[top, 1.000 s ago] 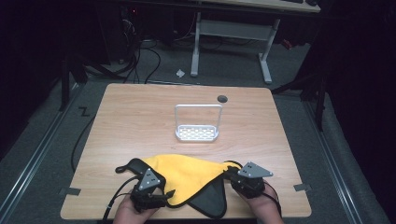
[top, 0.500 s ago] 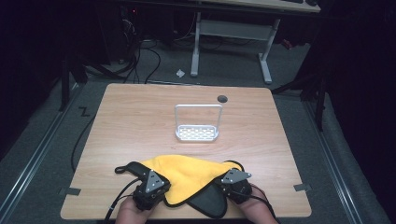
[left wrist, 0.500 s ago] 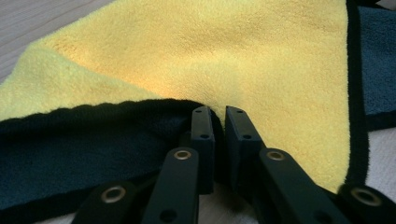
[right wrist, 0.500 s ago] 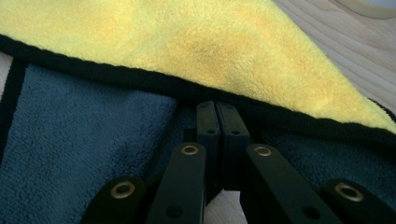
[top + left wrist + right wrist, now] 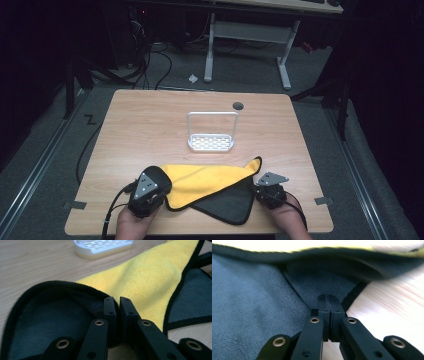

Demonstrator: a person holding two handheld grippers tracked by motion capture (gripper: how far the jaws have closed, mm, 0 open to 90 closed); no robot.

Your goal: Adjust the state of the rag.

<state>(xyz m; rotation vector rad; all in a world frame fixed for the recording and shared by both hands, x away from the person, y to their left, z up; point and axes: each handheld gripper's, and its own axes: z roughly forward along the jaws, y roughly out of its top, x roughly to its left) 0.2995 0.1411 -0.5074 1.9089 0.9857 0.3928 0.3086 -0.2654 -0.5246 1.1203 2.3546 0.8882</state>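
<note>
The microfibre cloth (image 5: 207, 182), yellow on one face and dark grey on the other with black edging, lies partly folded at the table's (image 5: 150, 125) 6 o'clock edge, the white soap dish (image 5: 211, 142) toward 12. It looks light, limp and plush, so it will sag and drape; the hemmed corners are the sensible holds. The left gripper (image 5: 117, 306) is clamped on the left corner, the right gripper (image 5: 328, 303) apparently pinching the grey hem, though that view is blurred

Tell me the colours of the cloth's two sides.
The cloth is yellow on one side, dark grey on the other, with black edging; clearest in the left gripper view.
</note>
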